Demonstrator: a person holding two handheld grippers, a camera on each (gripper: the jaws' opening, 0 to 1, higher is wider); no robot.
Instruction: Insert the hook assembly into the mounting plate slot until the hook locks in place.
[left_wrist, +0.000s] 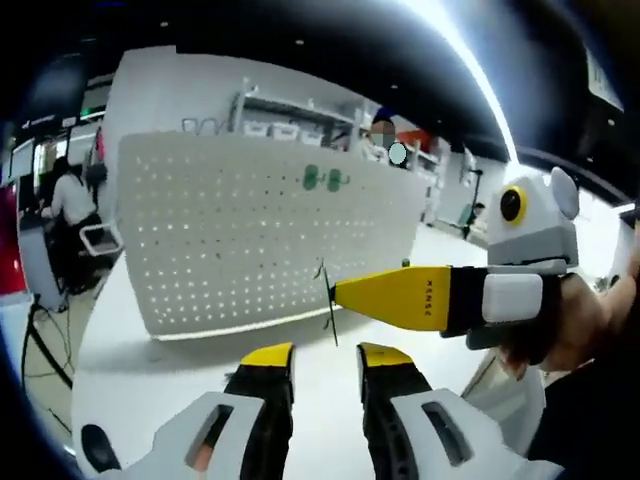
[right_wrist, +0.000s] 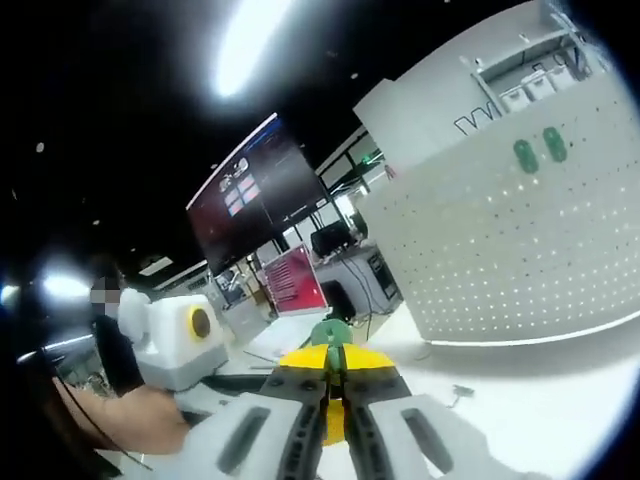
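Right gripper (left_wrist: 338, 296) clenched on thin wire hook (left_wrist: 326, 300); left gripper (left_wrist: 325, 358) released at 6 o'clock. Keep hook level, aim at pegboard (left_wrist: 250, 230) hole, push until locked.

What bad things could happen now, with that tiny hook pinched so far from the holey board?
1. The right gripper pinches the thin wire hook only at its tips, so it might twist or slip out.
2. The pegboard stands upright on the table; a hard push might tip or slide it.
3. The holes are small and close together, so the hook may miss.
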